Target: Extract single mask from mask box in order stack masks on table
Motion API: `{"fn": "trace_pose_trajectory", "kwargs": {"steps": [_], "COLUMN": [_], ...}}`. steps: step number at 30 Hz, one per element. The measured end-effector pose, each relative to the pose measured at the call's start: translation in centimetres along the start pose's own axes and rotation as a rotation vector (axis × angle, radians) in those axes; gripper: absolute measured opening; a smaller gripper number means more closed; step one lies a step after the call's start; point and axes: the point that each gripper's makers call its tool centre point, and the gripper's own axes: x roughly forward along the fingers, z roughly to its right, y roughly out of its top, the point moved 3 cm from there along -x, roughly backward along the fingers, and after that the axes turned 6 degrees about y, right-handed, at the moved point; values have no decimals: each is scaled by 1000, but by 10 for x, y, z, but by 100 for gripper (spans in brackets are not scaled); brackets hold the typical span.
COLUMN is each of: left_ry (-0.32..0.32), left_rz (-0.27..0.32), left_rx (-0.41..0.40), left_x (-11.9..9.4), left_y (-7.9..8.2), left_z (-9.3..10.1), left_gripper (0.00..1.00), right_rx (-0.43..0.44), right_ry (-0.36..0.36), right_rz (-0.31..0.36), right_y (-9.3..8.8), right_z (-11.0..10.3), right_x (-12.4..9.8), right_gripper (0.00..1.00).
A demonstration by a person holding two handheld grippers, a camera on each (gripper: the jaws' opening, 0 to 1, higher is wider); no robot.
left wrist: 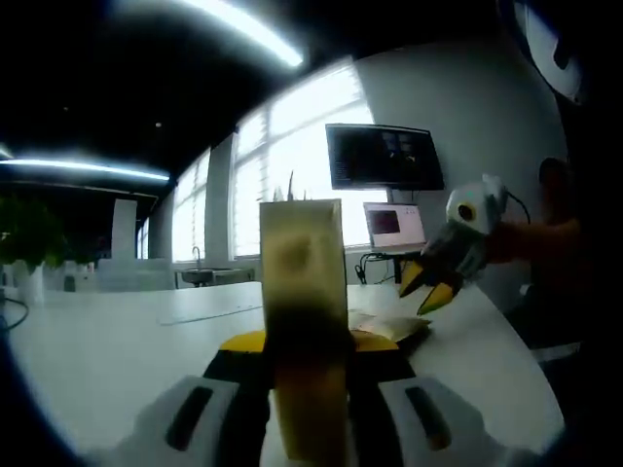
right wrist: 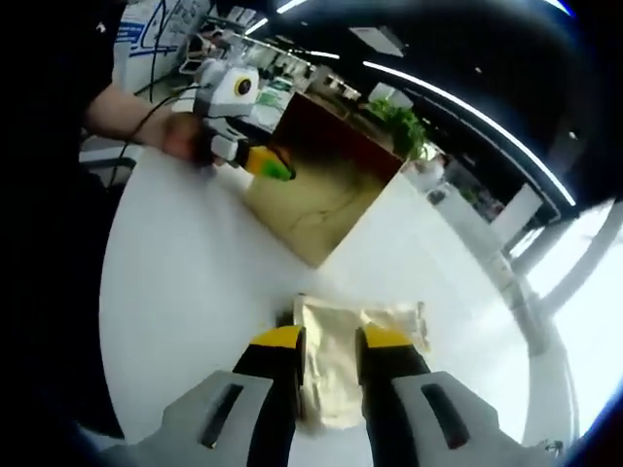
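White worktop (right wrist: pixel 185 282) carrying the objects: a flat stack of masks (right wrist: pixel 336 365) is lying on it near its rounded edge, and the mask box (right wrist: pixel 321 185) is sitting further in, apart from the masks.

No wording comes through here. The tall tan cardboard mask box (left wrist: pixel 304 321) shows a blurred, bare face in the left gripper view, the two lit computer screens (left wrist: pixel 382 158) behind it are too small to read, and the white printed sheet (right wrist: pixel 146 34) at the right gripper view's top edge carries dark lines beyond reading.
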Motion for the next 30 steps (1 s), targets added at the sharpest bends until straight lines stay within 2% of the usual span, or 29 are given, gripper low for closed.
{"fn": "trace_pose_trajectory", "kwargs": {"steps": [12, 16, 23, 25, 30], "left_ry": [-1, -1, -2, -2, -2], "left_rz": [-1, -2, -2, -2, -2], "left_rx": [-1, -1, -2, -2, -1], "left_x": [0, 0, 2, 2, 3], "left_y": [0, 0, 1, 1, 1], "left_z": [0, 0, 1, 2, 2], "left_gripper": [32, 32, 32, 32, 32], "right_rx": [115, 146, 186, 212, 229], "right_ry": [9, 35, 58, 90, 105], "right_rz": [176, 244, 310, 353, 389], "right_y": [25, 37, 48, 53, 59], "right_z": [4, 0, -2, -5, -10], "right_x": [-7, -6, -9, -10, -9], "right_gripper": [19, 20, 21, 21, 23]}}
